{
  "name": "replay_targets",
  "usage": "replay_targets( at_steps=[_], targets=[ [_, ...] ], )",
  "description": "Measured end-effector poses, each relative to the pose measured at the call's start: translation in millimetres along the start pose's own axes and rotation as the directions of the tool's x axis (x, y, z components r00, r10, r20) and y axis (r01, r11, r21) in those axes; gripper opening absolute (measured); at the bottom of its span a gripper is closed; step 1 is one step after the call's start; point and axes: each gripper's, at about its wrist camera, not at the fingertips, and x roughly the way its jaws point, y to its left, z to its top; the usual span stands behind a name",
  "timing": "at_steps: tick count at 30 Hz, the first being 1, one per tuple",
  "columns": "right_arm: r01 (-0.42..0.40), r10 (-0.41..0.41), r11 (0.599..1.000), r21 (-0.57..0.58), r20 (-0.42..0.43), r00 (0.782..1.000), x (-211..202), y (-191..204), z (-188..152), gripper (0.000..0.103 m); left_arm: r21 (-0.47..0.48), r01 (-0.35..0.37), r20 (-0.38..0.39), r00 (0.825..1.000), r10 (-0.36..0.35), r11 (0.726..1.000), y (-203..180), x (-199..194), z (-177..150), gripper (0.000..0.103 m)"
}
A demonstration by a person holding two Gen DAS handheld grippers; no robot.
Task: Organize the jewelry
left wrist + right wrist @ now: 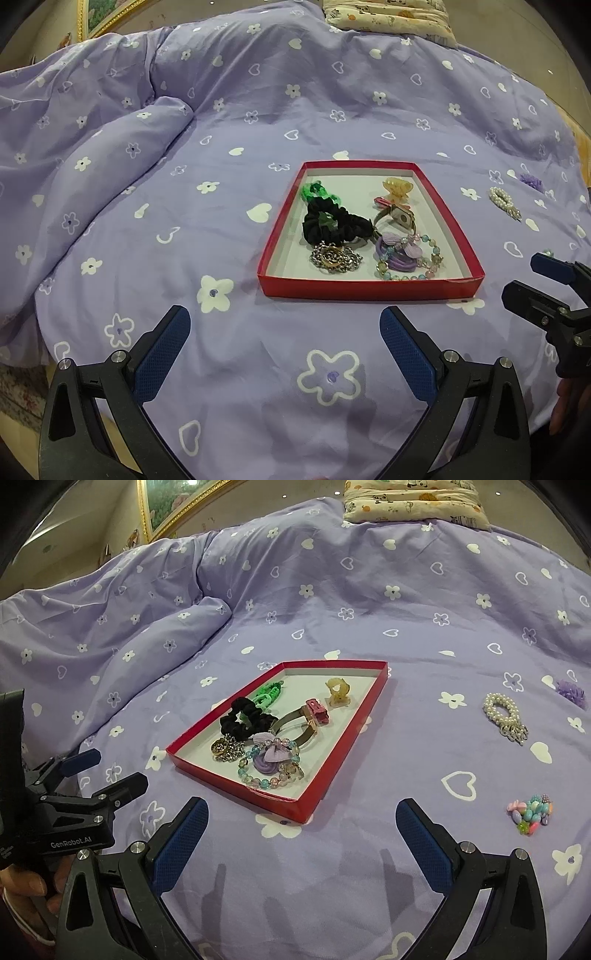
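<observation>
Right wrist view: the shallow red cardboard tray with a white floor lies on the lilac flower-and-heart printed bedspread, and most of the jewelry is already gathered in it — a black fabric scrunchie, a green plastic chain, an amber plastic claw clip, a pink-cased watch on a metal band, a silver-and-gold chain brooch, a purple bow hair tie and a pastel glass-bead bracelet. Three pieces are left outside, all at about 3 o'clock from the tray: a white pearl bracelet with a metal tassel, a purple fabric flower farther out, and a small cluster of multicoloured beads nearest the right gripper.

Both claws are released: the right gripper's blue pads are spread wide with nothing between them, and the left gripper likewise hangs open and empty at 6 o'clock of the tray.

The step in hand is judged to be the collection of an outlying piece by the right gripper. The bead cluster is best taken first, being closest. It should be approached from above with the pads straddling the heap, and closed low — yet not so low that the soft bedspread is pinched with it. The cluster looks loose and may spill, so a slow lift is advised. It is best released over the bare white floor at the tray's 3 o'clock side.
</observation>
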Motion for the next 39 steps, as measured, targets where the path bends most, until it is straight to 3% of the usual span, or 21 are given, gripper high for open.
replay_targets(
  at_steps=[39],
  targets=[
    [-0.008,0.008,1.0,-0.027,-0.001,1.0,-2.6,16.5,0.6,0.103,-0.014,-0.011,0.011,1.0,0.011,1.0,1.4,-3.6,-0.5,0.103]
  ],
)
